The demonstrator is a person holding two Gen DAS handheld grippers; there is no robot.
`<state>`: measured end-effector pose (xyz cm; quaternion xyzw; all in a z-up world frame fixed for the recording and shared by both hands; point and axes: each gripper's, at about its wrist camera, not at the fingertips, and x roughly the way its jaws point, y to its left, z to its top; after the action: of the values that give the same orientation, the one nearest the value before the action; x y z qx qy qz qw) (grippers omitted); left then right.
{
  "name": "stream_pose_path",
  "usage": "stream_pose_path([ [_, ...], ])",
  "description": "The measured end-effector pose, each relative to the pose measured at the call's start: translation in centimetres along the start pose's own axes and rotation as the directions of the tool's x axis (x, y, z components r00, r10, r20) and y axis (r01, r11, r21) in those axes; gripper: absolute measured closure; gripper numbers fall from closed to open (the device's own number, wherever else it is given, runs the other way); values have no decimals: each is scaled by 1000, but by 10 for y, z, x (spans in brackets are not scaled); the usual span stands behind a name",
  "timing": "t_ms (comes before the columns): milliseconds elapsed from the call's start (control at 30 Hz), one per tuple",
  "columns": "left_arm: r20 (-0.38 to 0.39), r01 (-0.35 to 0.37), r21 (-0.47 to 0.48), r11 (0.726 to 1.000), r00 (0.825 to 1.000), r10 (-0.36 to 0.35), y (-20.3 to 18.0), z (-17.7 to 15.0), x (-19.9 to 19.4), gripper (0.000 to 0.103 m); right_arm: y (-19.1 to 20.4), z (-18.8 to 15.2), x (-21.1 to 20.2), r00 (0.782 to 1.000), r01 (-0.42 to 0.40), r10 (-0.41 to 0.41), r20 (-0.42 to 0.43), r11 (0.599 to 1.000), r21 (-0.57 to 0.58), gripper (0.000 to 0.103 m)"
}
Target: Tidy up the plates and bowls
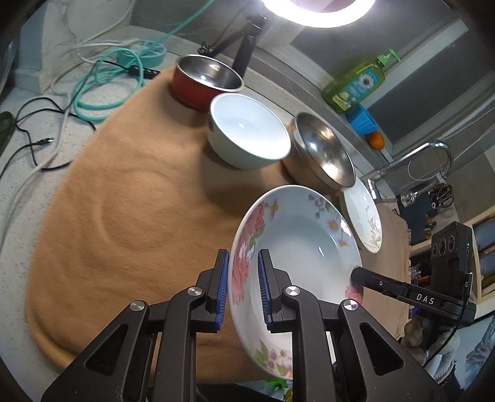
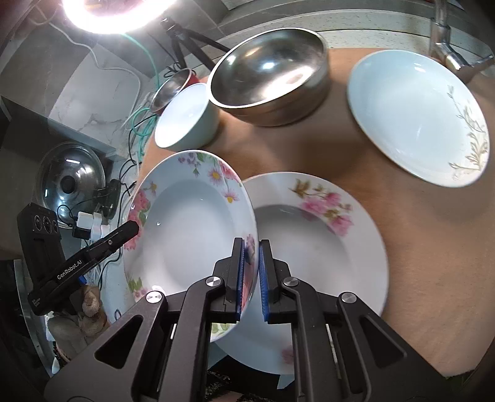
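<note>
Both grippers hold one floral deep plate (image 1: 297, 247) above the tan cloth (image 1: 123, 201). My left gripper (image 1: 244, 256) is shut on its left rim. My right gripper (image 2: 251, 247) is shut on the opposite rim of the same plate (image 2: 185, 222); its finger also shows in the left wrist view (image 1: 359, 275). A second pink-flowered plate (image 2: 324, 253) lies on the cloth below and to the right. A white plate with a gold sprig (image 2: 414, 117) lies at the far right. A steel bowl (image 2: 269, 77), a pale bowl (image 2: 185, 117) and a red bowl (image 1: 207, 77) stand behind.
Cables (image 1: 102, 86) lie on the counter left of the cloth. A green soap bottle (image 1: 359, 82) and a tap (image 1: 427, 154) are at the back right. A pot lid (image 2: 71, 182) lies off the cloth's left side. A ring light (image 2: 114, 12) shines above.
</note>
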<state>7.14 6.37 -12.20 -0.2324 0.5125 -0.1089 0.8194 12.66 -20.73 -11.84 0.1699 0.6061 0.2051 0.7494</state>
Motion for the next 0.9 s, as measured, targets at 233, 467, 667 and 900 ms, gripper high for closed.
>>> stream_pose_path([
  [233, -37, 5, 23, 1000, 999, -4, -23, -15, 20, 86, -36, -12, -8, 999, 25, -24, -22, 1000, 19, 94],
  [467, -68, -9, 41, 999, 998, 12, -35, -25, 32, 86, -61, -21, -11, 998, 42, -41, -41, 999, 30, 93],
  [667, -77, -29, 63, 998, 996, 34, -39, -30, 36, 86, -66, -25, -11, 998, 46, -45, -47, 998, 32, 93],
  [900, -89, -51, 91, 995, 994, 59, -43, -33, 42, 86, -70, -26, -11, 998, 49, -48, -50, 998, 33, 94],
])
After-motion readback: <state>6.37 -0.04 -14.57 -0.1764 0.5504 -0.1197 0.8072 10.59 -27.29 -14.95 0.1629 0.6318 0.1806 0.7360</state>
